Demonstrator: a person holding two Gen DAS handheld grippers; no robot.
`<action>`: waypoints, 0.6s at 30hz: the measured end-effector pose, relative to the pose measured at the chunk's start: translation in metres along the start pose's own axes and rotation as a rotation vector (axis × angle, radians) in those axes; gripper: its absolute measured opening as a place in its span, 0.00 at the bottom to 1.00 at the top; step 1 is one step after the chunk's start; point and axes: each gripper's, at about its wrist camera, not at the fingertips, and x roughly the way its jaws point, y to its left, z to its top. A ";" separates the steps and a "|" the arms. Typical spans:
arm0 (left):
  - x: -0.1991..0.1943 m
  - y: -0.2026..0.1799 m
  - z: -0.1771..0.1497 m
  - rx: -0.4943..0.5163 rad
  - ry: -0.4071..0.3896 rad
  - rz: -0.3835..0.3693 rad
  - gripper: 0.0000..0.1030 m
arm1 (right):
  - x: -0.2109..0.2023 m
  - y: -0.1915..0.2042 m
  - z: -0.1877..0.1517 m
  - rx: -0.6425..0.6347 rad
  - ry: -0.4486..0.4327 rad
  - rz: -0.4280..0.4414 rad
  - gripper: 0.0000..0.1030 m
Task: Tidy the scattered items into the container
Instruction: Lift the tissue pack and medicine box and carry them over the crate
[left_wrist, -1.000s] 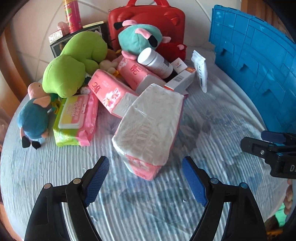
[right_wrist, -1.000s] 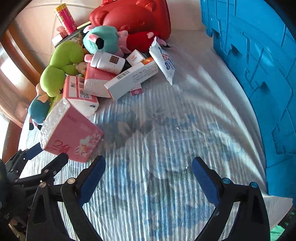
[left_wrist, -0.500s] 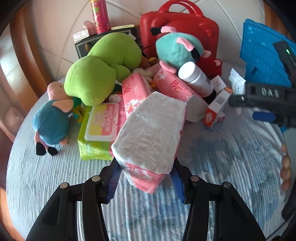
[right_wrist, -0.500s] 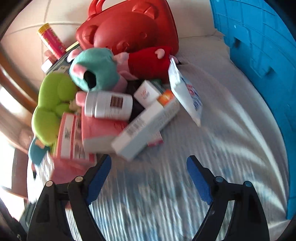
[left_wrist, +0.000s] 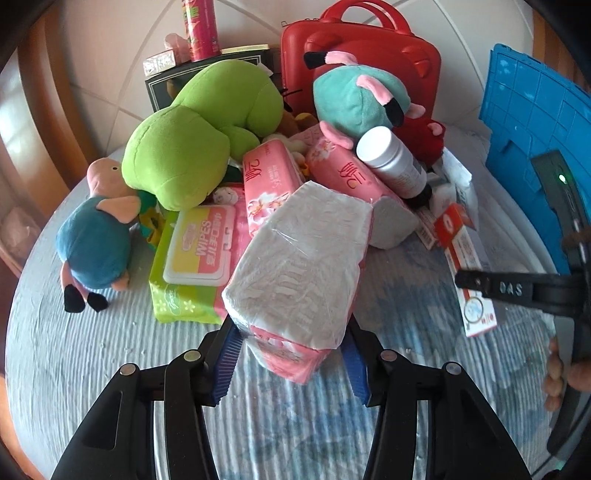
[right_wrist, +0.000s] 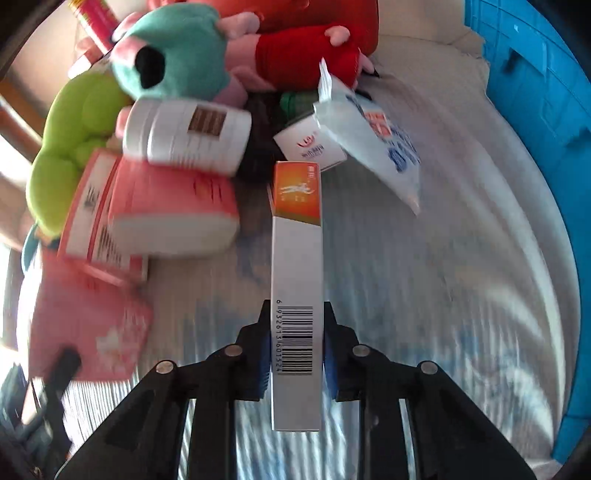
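My left gripper (left_wrist: 291, 365) is shut on a pink tissue pack (left_wrist: 299, 266) wrapped in clear plastic, at the front of the pile. My right gripper (right_wrist: 297, 350) is shut on a long white box with an orange end (right_wrist: 296, 258), gripped near its barcode. The same box (left_wrist: 467, 273) and the right gripper's body show at the right of the left wrist view. The blue crate (left_wrist: 535, 147) stands at the right; it also shows in the right wrist view (right_wrist: 535, 110).
The pile holds a green plush (left_wrist: 199, 140), a teal plush (left_wrist: 354, 96), a pig plush (left_wrist: 98, 232), a wipes pack (left_wrist: 192, 266), more pink tissue packs (left_wrist: 269, 181), a white bottle (right_wrist: 184, 136) and a white pouch (right_wrist: 373, 136). A red case (left_wrist: 362, 48) stands behind.
Both grippers moved forward into the pile and closed: the left on the tissue pack, the right on the long white box, which now points straight along the fingers.
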 end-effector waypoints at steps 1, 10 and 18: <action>-0.004 -0.001 -0.002 0.002 -0.001 -0.004 0.48 | -0.004 -0.002 -0.009 -0.004 0.004 0.003 0.22; -0.062 -0.005 -0.009 0.017 -0.089 -0.037 0.47 | -0.075 0.011 -0.060 -0.069 -0.104 0.031 0.22; -0.115 -0.015 0.005 0.055 -0.196 -0.059 0.48 | -0.158 0.031 -0.066 -0.111 -0.284 0.007 0.22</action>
